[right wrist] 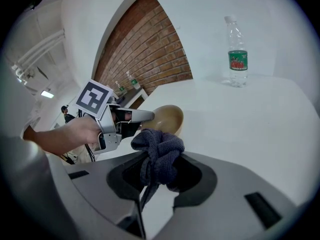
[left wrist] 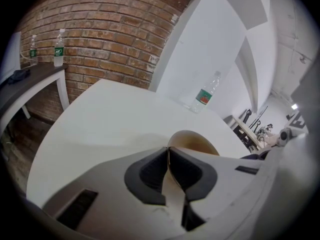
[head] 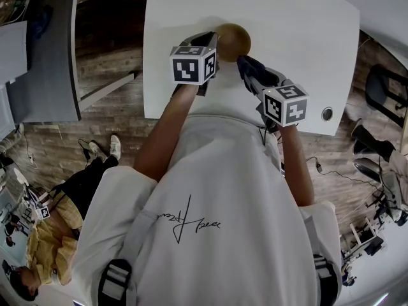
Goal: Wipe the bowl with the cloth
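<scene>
So, the left gripper (left wrist: 168,156) is pinching the rim of the brown bowl (head: 234,40) over the white table (head: 299,62); the right gripper (right wrist: 156,176) is clamped on a bunched dark cloth (right wrist: 159,149), just beside the bowl. A plastic bottle (right wrist: 237,54) stands well back.

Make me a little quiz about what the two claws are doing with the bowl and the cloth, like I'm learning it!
1. What does the right claw hold? A) a sponge B) a dark cloth C) a spoon
2. True or false: the left claw is open and empty.
3. Fill in: the water bottle stands ____ on the white table.
Key: 1 B. 2 False: it is shut on the rim of the bowl. 3 upright.
</scene>
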### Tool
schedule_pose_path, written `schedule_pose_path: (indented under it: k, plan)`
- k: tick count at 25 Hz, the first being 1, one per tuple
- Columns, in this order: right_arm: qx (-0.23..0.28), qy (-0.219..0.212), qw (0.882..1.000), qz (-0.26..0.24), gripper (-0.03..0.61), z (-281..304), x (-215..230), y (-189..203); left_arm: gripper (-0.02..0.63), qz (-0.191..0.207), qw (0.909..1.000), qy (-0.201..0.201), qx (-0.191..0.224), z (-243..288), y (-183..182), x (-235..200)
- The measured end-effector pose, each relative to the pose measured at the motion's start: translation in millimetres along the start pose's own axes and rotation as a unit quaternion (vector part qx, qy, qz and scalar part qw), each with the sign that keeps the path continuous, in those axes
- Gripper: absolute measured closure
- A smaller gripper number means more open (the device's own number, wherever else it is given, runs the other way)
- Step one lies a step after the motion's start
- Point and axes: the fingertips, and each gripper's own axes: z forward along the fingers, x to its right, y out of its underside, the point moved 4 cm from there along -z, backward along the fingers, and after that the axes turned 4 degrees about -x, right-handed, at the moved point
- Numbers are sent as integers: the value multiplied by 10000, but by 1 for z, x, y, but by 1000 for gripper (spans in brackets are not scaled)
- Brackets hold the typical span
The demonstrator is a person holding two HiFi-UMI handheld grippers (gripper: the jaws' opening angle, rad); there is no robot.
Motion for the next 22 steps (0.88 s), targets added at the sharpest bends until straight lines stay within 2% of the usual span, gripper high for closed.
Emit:
schedule_pose_path:
  k: [22]
  plan:
    - [154,360,9992,-106,474,0,17,-22,595,-17,10000,-11,-32,-3,-5,-8]
